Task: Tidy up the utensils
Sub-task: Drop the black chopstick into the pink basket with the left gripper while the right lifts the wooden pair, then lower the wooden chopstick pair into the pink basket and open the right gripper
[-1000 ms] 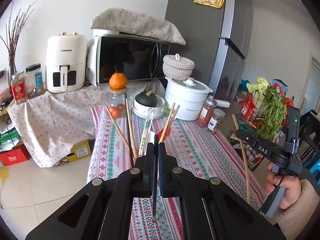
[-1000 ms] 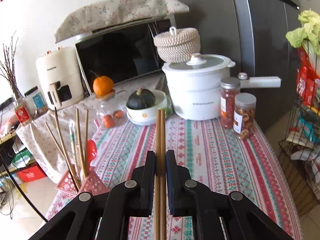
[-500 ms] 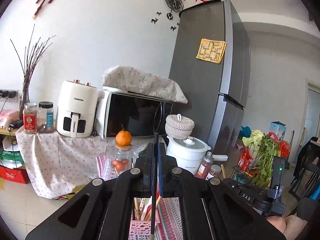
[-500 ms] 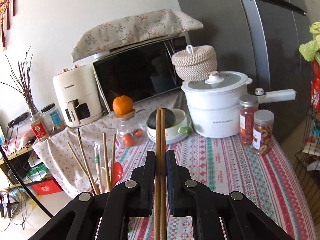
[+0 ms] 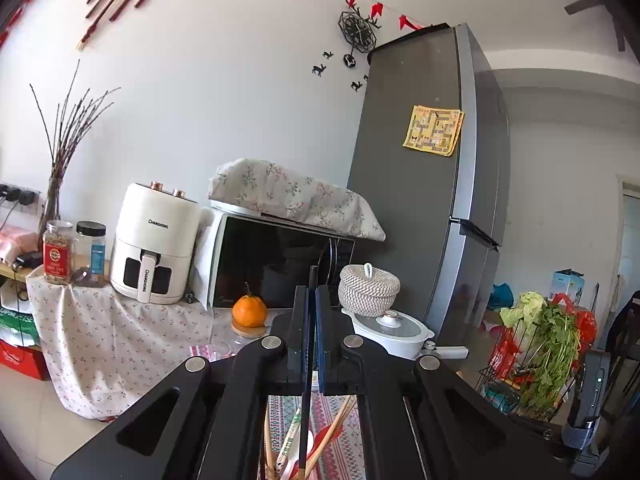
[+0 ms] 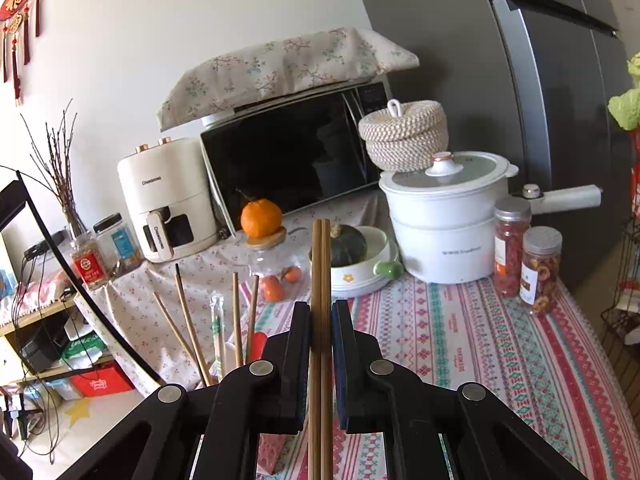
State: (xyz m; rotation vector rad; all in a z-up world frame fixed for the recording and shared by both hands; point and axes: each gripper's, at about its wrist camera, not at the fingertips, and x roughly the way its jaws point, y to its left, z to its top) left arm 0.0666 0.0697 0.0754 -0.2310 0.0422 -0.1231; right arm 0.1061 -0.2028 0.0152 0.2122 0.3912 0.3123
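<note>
My left gripper (image 5: 312, 300) is shut on a thin dark chopstick (image 5: 306, 408) that runs upright between its pads, its lower end among the utensils (image 5: 320, 440) standing below it. My right gripper (image 6: 321, 312) is shut on a pair of brown wooden chopsticks (image 6: 321, 264), held over the patterned tablecloth (image 6: 460, 332). To its left several wooden chopsticks (image 6: 240, 320) and a red utensil (image 6: 259, 346) stand in a pink holder (image 6: 269, 454), mostly hidden by my gripper.
At the back of the table stand a white pot (image 6: 444, 216), a woven basket (image 6: 404, 136), two jars (image 6: 526, 256), a bowl with a squash (image 6: 352, 256) and a jar topped by an orange (image 6: 262, 216). A microwave (image 6: 296, 160), air fryer (image 6: 164, 200) and fridge (image 5: 436, 184) stand behind. A vegetable rack (image 5: 532, 352) is at the right.
My left gripper has tilted upward with the dark chopstick, so its view went from the tabletop to the wall. My right gripper has drawn back a little with its chopsticks.
</note>
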